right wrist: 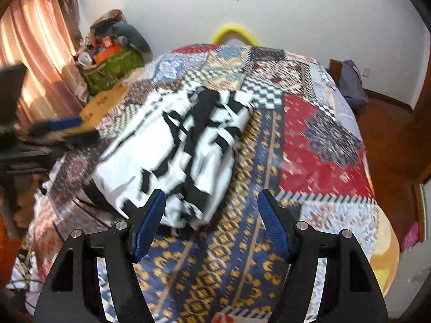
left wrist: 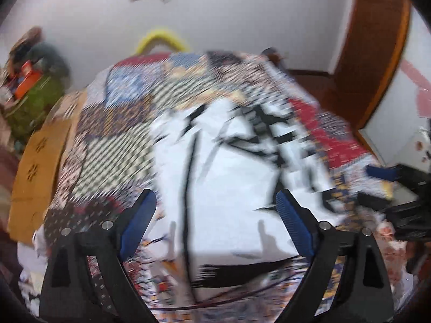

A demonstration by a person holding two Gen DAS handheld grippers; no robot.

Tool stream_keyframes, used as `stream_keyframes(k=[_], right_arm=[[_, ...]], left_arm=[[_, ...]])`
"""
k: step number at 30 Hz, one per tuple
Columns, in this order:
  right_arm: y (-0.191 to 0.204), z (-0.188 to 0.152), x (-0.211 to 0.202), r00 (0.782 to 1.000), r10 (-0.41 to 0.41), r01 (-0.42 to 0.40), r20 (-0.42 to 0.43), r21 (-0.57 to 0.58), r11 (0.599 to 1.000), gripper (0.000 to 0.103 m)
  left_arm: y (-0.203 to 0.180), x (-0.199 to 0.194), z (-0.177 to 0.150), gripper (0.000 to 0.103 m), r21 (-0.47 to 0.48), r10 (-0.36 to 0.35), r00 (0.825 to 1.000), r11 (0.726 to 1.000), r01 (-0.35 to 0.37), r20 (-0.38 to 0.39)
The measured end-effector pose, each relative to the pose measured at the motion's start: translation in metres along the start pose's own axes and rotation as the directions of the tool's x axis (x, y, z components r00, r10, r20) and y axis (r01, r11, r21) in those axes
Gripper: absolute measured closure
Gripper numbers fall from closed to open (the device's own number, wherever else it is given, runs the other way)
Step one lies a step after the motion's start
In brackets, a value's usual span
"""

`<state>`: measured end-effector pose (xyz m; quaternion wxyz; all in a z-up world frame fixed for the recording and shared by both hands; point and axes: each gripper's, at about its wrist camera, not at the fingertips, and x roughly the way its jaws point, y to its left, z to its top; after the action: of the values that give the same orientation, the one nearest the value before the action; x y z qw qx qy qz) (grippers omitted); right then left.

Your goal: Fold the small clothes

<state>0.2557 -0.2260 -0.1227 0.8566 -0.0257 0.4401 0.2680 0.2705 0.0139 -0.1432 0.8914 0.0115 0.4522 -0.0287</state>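
A white garment with black marks (left wrist: 229,177) lies partly folded on the patchwork bedspread (left wrist: 113,140). In the right wrist view the garment (right wrist: 177,145) lies bunched, left of centre, on the bedspread (right wrist: 323,148). My left gripper (left wrist: 216,204) is open and empty, hovering over the garment's near part. My right gripper (right wrist: 211,207) is open and empty, just off the garment's near right edge. The right gripper also shows at the right edge of the left wrist view (left wrist: 382,185), and the left gripper at the left edge of the right wrist view (right wrist: 64,132). Both views are motion-blurred.
A cardboard box (left wrist: 37,161) lies along the bed's left side. A green bag of clutter (right wrist: 113,64) stands by the pink curtain (right wrist: 35,53). A yellow hoop (right wrist: 234,32) sits behind the bed. A wooden door (left wrist: 377,40) and red floor (right wrist: 390,140) lie right.
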Motion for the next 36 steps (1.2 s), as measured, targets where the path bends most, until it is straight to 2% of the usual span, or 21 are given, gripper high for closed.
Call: stream_keyframes(k=[3,6,8,10,13,20,23,26,29,31,36], right_arm=[[0.011,0.004,0.017,1.000,0.020,-0.020,-0.019,0.003,1.000,0.036],[0.017,0.000,0.041,0.997,0.029,-0.028,-0.073,0.018,0.999,0.036],[0.017,-0.009,0.061,0.991,0.029,-0.025,-0.133,0.034,0.999,0.036],[0.015,-0.018,0.075,0.983,0.016,-0.011,-0.182,0.031,0.999,0.036],[0.012,-0.031,0.080,0.978,0.033,-0.026,-0.205,0.035,0.999,0.036],[0.012,-0.036,0.059,0.978,0.019,-0.022,-0.208,-0.014,1.000,0.036],[0.012,-0.027,0.046,0.984,-0.003,-0.003,-0.176,-0.037,0.999,0.036],[0.010,-0.014,0.030,0.992,-0.027,0.021,-0.121,-0.053,0.998,0.036],[0.009,0.008,0.015,0.998,-0.016,0.013,-0.053,-0.055,0.998,0.036],[0.011,0.022,0.012,1.000,-0.008,0.006,-0.019,-0.064,0.998,0.036],[0.023,0.062,0.029,1.000,0.007,-0.004,0.023,-0.108,0.994,0.036]], left_arm=[[0.027,0.024,-0.015,0.012,-0.057,0.033,0.996,0.998,-0.038,-0.080],[0.047,0.051,-0.034,0.012,-0.118,-0.015,0.984,0.993,-0.007,-0.178],[0.051,0.068,-0.046,0.012,-0.128,-0.049,0.970,0.992,0.019,-0.239],[0.050,0.077,-0.055,0.012,-0.122,-0.064,0.961,0.992,0.032,-0.267],[0.045,0.074,-0.061,0.012,-0.074,-0.065,0.966,0.996,0.048,-0.251],[0.047,0.053,-0.071,0.012,0.020,0.005,0.980,1.000,-0.001,-0.201],[0.059,0.042,-0.068,0.012,-0.018,0.001,0.981,1.000,-0.005,-0.196],[0.074,0.029,-0.054,0.012,-0.072,0.010,0.988,0.997,-0.021,-0.156],[0.089,0.021,-0.031,0.012,-0.108,0.055,0.993,0.992,-0.066,-0.105],[0.098,0.026,-0.017,0.012,-0.121,0.085,0.992,0.988,-0.096,-0.093],[0.105,0.048,0.019,0.012,-0.157,0.074,0.994,0.984,-0.086,-0.084]])
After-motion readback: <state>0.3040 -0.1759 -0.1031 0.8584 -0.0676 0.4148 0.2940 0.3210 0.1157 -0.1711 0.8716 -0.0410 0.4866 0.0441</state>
